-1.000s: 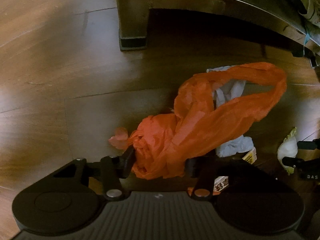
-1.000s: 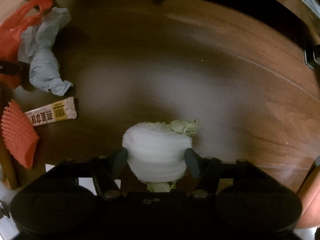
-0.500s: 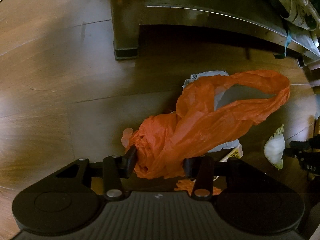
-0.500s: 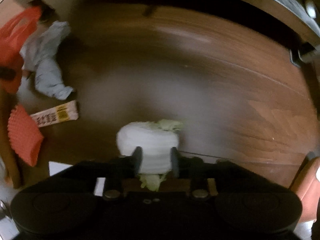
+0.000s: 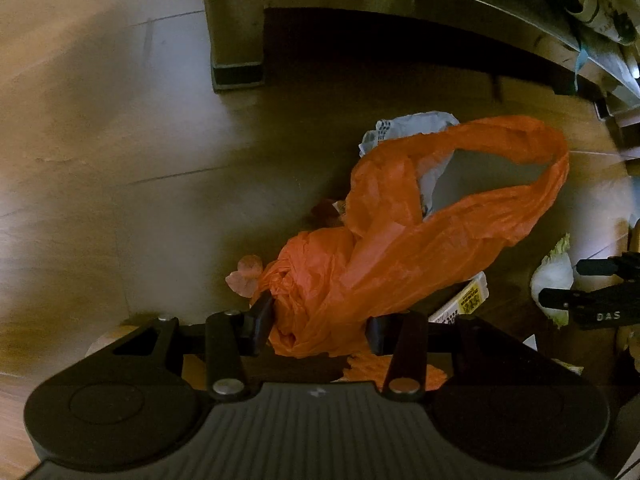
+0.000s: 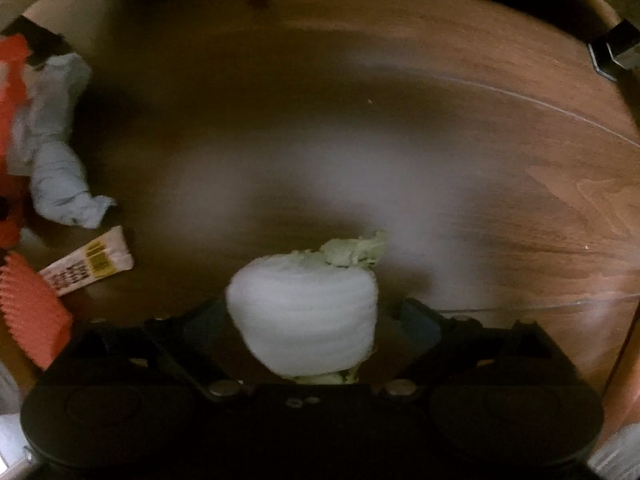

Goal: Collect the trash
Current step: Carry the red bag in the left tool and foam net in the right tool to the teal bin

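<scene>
Trash lies scattered on a wooden floor (image 5: 100,128), and the piece nearest the right gripper (image 6: 316,320) is a white foam roll (image 6: 304,320) with a scrap of pale green leaf (image 6: 354,252) poking out of its far end. The roll sits between the right gripper's jaws, which are opening; both fingers (image 6: 418,324) stand clear of its sides, a strip of floor showing on the right. Off to the left of these jaws lie a crumpled pale blue cloth (image 6: 60,176), a printed snack wrapper (image 6: 88,266) and a ridged orange paper cup liner (image 6: 32,312). The left gripper (image 5: 320,324) points down at the floor with its jaws pinching the bunched lower part of an orange plastic bag (image 5: 400,248); the bag's handle loop stretches away ahead and to the right of the jaws, over the blue cloth. A small pink scrap (image 5: 244,274) lies just beyond the left finger (image 5: 260,316). Farther ahead stands a dark furniture leg (image 5: 236,40).
</scene>
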`<state>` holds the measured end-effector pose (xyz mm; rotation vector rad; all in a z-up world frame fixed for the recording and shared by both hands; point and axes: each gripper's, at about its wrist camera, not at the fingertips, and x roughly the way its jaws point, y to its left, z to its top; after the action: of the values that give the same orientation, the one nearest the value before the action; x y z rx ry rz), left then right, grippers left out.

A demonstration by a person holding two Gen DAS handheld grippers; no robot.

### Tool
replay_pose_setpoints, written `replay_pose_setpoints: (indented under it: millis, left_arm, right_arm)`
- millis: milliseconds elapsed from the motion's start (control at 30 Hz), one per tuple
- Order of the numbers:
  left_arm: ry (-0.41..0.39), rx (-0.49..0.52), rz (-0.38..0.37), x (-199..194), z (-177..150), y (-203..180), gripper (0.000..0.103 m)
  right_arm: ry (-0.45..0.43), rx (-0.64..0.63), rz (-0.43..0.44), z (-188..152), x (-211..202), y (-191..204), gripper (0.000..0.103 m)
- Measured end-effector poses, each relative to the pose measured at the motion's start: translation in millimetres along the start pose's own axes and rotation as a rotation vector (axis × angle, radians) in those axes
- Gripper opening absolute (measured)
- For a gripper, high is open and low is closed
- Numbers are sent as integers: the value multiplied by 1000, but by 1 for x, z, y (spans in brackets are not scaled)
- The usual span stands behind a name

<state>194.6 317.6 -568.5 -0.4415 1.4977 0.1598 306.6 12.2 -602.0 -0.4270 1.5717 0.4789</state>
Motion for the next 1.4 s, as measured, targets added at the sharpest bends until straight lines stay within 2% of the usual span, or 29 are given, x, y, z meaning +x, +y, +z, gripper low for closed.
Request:
replay_pose_setpoints:
  millis: [167,333,433,700,800,1067,1200,1300,1400]
  left_arm:
    - [2,-7,0,0,3,3,44]
    - [4,-2,-3,-1,3,1,44]
    - [0,11,-4,-3,3,1,44]
    - [-19,48,-21,-18,4,-5,44]
    - [-39,103,-22,-31,4,-13,44]
    - [-111,225,-67,-102,1,-48,44]
    - [-189,290,-74,-158,3,-81,44]
    - [-236,279,-100,-198,7,-104,44]
    - [-294,302,-92,-243,4,-134,44]
  right_arm:
    - [10,34,-2,5,12,5,95]
    - [-17,-38,-6,0,0,17,73]
    - [-13,-41,-4,-3,-2,16,67]
    - [-51,6,6,-12,-34,8,65]
    - [-82,23,38,-16,-58,8,65]
    - [-230,34,103,-23,-166,3,65]
    - [-328,35,106,-32,-241,-8,65]
    - [-404,48,110,-43,-293,-16,65]
    - [-484,54,102,-60,-342,-25,65]
